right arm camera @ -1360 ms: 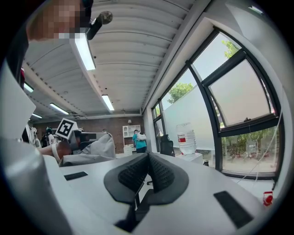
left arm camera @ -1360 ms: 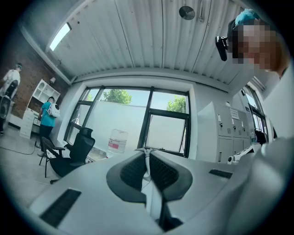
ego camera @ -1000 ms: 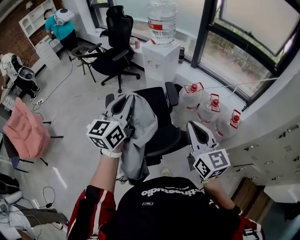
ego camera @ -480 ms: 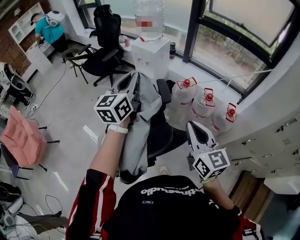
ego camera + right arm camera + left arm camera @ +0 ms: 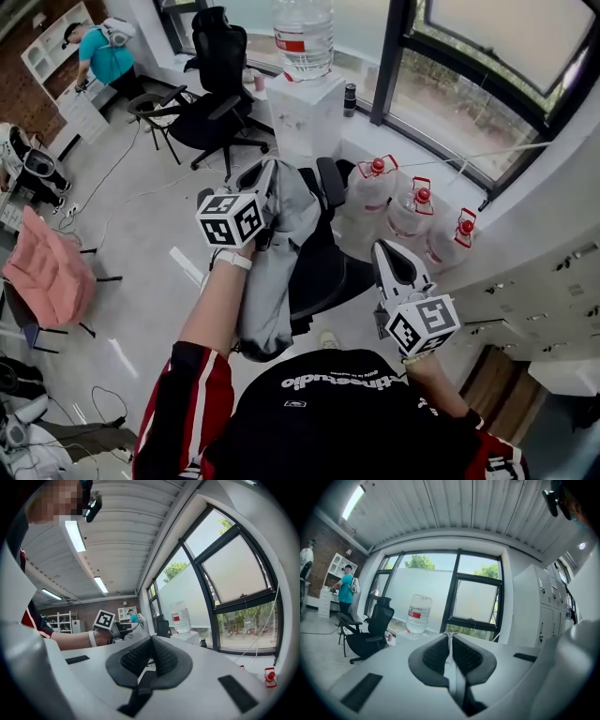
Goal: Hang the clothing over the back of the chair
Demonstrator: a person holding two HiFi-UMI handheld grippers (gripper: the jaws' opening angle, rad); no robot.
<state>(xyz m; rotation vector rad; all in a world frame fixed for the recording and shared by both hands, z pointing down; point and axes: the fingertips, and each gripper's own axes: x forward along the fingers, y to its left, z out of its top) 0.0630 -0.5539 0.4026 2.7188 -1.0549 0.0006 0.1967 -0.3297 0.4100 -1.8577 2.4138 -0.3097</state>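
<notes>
My left gripper (image 5: 266, 176) is shut on a grey garment (image 5: 274, 272), held level above a black office chair (image 5: 328, 267). The garment hangs down from the jaws and covers the chair's left part; whether it rests on the chair I cannot tell. In the left gripper view a thin fold of the grey fabric (image 5: 457, 681) is pinched between the shut pads of the left gripper (image 5: 450, 639). My right gripper (image 5: 385, 251) is shut and holds nothing, to the right of the chair; in its own view the right gripper (image 5: 151, 643) has the pads meeting, with the garment (image 5: 135, 630) far off.
A white water dispenser (image 5: 302, 103) with a big bottle stands beyond the chair by the window. Three red-capped water jugs (image 5: 412, 211) sit on the floor at its right. A second black chair (image 5: 211, 103) is farther left. A pink cloth (image 5: 47, 272) hangs at far left; cabinets (image 5: 553, 291) are at right.
My left gripper has carried the grey garment away from the person, toward and over the black chair. The right gripper has stayed about where it was, still shut.
</notes>
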